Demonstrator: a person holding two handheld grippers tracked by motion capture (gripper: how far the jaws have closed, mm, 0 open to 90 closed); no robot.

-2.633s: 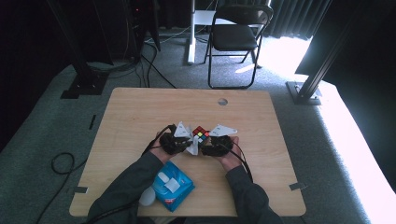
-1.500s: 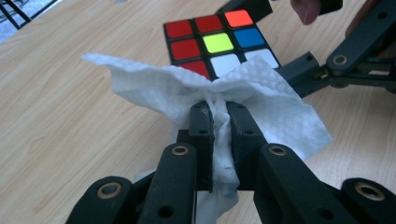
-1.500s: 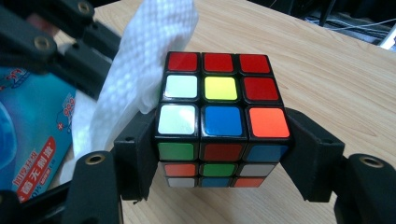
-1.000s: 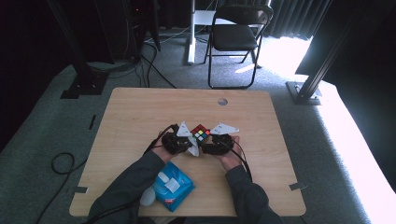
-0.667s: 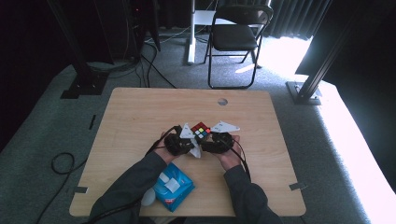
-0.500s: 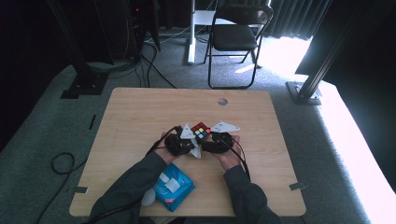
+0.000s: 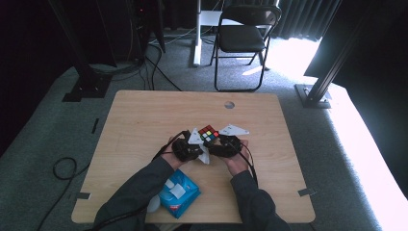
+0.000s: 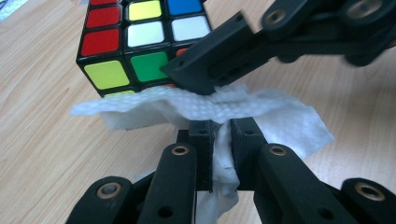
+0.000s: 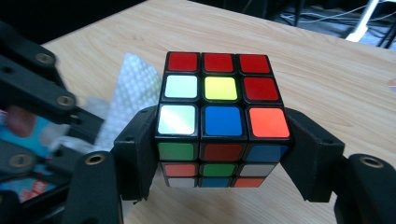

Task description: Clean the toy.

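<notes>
A scrambled Rubik's cube [image 9: 223,121] is held just above the wooden table, and my right gripper [image 9: 223,140] is shut on its two sides. Its top face shows red, white, yellow, blue and orange stickers. My left gripper [image 8: 219,135] is shut on a crumpled white tissue [image 8: 261,109], which lies against the cube's [image 8: 135,42] lower side, next to a jaw of the right gripper. In the high view the cube [image 7: 209,133] sits between the left gripper [image 7: 187,149] and the right gripper [image 7: 225,147] at the table's middle.
A blue tissue pack [image 7: 179,192] lies near the front edge by the left forearm. The table [image 7: 144,120] has a round hole [image 7: 229,104] at the back. A folding chair [image 7: 243,38] and cables stand beyond the table.
Both hands and the cube have drifted slightly away from the person. The left gripper with the tissue has closed in on the cube.
</notes>
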